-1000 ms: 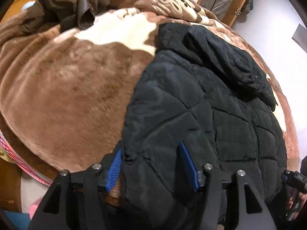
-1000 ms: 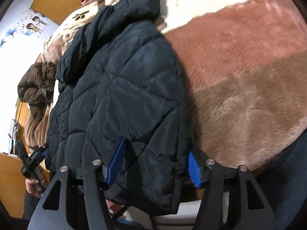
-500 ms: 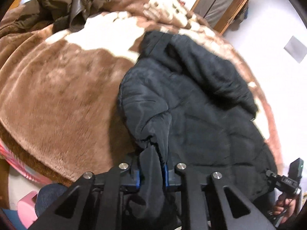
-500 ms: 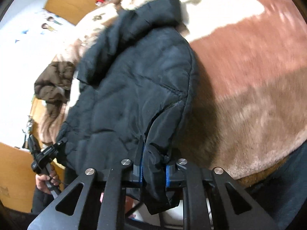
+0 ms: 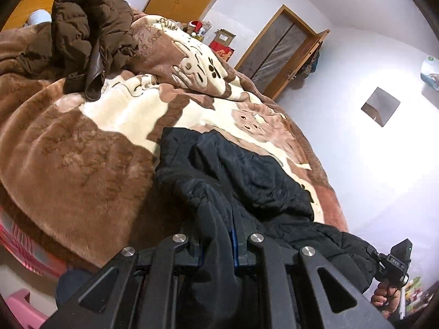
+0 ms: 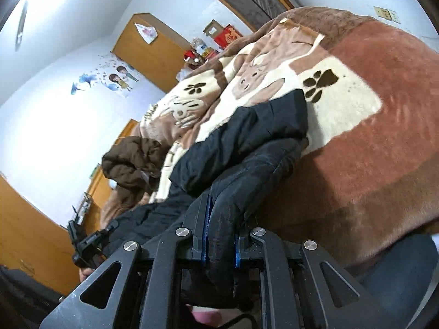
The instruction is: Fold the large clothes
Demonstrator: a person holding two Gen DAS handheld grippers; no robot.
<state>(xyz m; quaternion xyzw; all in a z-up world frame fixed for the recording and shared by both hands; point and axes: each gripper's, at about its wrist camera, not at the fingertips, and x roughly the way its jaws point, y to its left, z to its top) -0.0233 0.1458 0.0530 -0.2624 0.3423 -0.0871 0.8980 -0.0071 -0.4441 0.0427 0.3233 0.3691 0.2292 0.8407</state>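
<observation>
Black puffer jacket (image 5: 247, 181), soft, bulky, slippery, is hanging by its hem from left tongs (image 5: 216, 244) and right tongs (image 6: 219, 246), both clamping it.

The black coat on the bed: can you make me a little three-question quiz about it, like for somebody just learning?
1. True or false: both grippers are clamped on the black coat.
2. What colour is the other coat, piled further up the blanket? A) red B) brown C) white
3. Fill in: the dark paw print sits on a ____ patch of the blanket.

Key
1. True. The left gripper and the right gripper each pinch the coat's near edge, which is lifted; their jaws have just been closing on it.
2. B, brown.
3. Cream.
</observation>
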